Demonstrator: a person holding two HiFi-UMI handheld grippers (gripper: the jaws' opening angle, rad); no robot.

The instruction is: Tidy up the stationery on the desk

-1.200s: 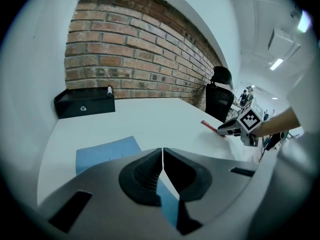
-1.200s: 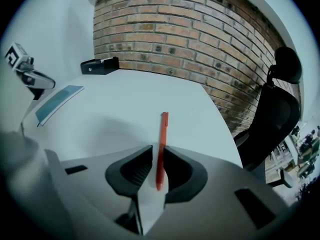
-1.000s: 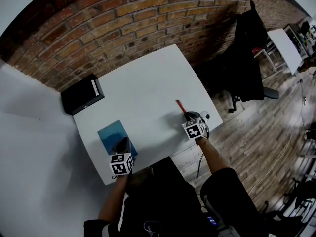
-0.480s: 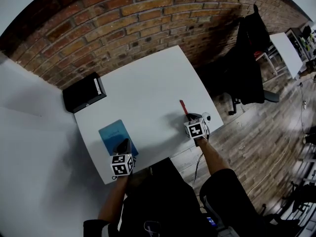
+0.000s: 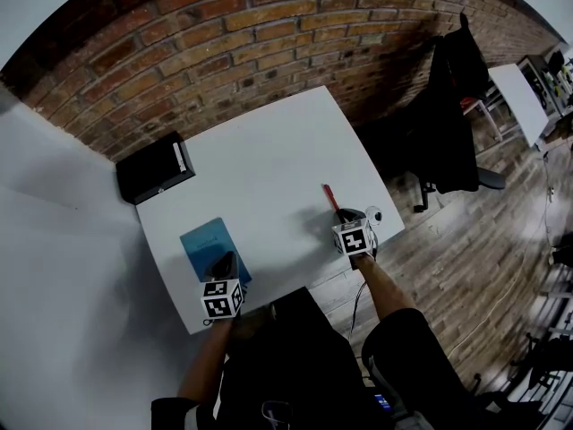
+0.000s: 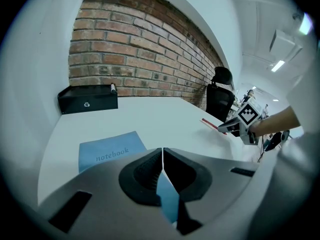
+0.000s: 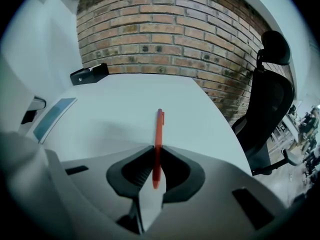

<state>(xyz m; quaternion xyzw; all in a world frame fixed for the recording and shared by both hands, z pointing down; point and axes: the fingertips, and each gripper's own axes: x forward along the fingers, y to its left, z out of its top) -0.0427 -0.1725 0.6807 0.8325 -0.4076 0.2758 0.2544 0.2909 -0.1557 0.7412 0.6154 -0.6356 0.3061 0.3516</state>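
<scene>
A red pen (image 7: pixel 159 129) sticks forward out of my right gripper (image 7: pixel 156 153), which is shut on its near end. In the head view that gripper (image 5: pixel 345 215) is at the white desk's (image 5: pixel 269 164) right front corner, and the pen (image 5: pixel 330 198) points toward the brick wall. Whether its tip touches the desk I cannot tell. A blue notebook (image 5: pixel 206 243) lies flat at the desk's left front. My left gripper (image 5: pixel 225 262) hovers at the notebook's near right corner. In its own view the left gripper (image 6: pixel 162 153) is shut with nothing between the jaws, and the notebook (image 6: pixel 111 150) lies just ahead.
A black box (image 5: pixel 152 170) with a white stick-like item on its right end sits at the desk's far left corner, against the brick wall. A black office chair (image 5: pixel 452 106) stands right of the desk on the wooden floor. Another white table (image 5: pixel 517 81) is far right.
</scene>
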